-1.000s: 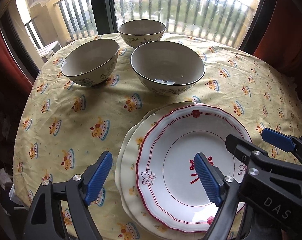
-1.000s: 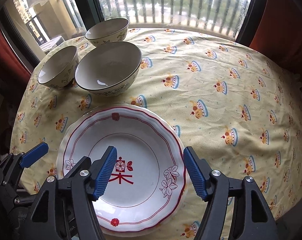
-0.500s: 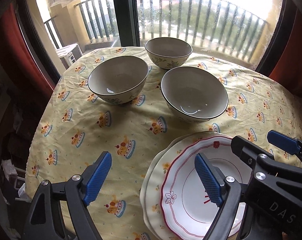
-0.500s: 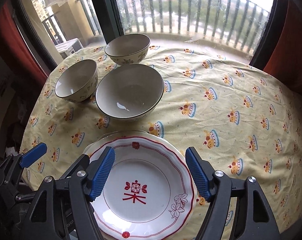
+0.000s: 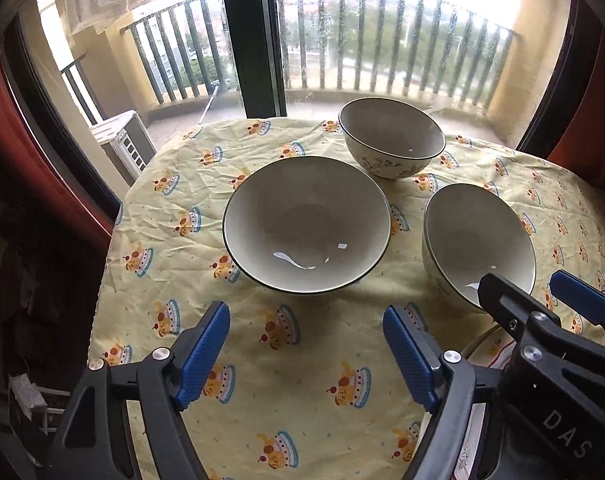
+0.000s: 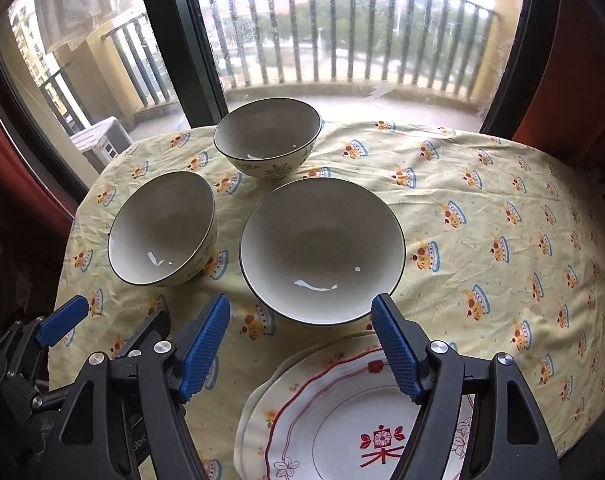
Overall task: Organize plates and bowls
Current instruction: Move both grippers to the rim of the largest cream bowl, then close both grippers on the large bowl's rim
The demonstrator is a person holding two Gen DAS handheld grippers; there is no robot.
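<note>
Counting three bowls (image 6: 322, 250); two stacked plates (image 6: 342, 408); left fingers (image 5: 206, 344) closing, right fingers (image 6: 394, 344) released, both empty

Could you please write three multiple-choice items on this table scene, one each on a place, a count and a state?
1. Where does the stack of plates lie relative to the bowls?
A. nearer the camera than all the bowls
B. behind the far bowl, by the window
C. inside the largest bowl

2. How many bowls stand on the tablecloth?
A. two
B. three
C. five

3. What is between the fingers of the right gripper?
A. a bowl, clamped by its rim
B. a plate, lifted off the stack
C. nothing; it is open

Answers:
1 A: the plates sit at the bottom of the right wrist view, below the large bowl.
2 B: besides the large bowl, there is the left bowl and the far bowl.
3 C: both blue pads stand apart, touching nothing.
</note>
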